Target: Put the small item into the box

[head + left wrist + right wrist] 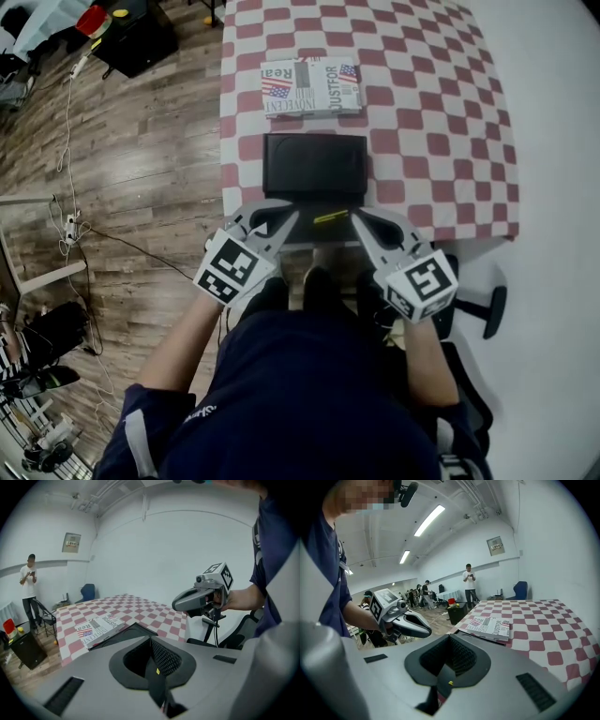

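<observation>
1. Worktop (441,112): covered by a red-and-white chequered cloth.
2. Left hand-held gripper (286,223): held at the near edge of the worktop, pointing inward to the right. Its own view shows the two grey jaws closed against each other, dark pads meeting, with nothing between them.
3. Right hand-held gripper (361,225): held at the same edge, pointing inward to the left, so the two tips are near each other but apart. Its own view shows the jaws closed together and empty.
4. Small yellow-green stick-shaped item (330,217): lies flat on a dark strip at the near edge of the worktop, between the two gripper tips. Neither gripper touches it.
5. Black rectangular box (314,164): stands just beyond the item. The item is outside it. Whether the box is open cannot be determined.
6. Flat rectangular pack with newspaper print and a flag motif (312,87): lies beyond the black box, near it but apart.
</observation>
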{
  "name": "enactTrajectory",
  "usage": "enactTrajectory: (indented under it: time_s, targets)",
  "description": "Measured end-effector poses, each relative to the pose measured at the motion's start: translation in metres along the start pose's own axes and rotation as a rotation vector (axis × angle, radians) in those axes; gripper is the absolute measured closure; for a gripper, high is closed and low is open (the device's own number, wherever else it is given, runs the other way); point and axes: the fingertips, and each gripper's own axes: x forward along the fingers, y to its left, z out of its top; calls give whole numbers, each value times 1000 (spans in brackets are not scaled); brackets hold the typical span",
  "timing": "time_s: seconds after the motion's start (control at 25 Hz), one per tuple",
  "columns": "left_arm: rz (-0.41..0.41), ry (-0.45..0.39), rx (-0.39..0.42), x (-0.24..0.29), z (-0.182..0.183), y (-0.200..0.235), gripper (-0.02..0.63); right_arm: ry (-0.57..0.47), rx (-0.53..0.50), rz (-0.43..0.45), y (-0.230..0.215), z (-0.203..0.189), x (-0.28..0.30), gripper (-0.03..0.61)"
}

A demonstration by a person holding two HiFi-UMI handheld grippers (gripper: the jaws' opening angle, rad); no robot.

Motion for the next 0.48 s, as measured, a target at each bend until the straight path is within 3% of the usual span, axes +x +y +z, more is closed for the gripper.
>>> enactTrajectory:
  time_s: [0.48]
  targets:
    - [11, -32, -35, -19, -3, 8, 581, 45, -56, -10, 10, 4, 6, 563]
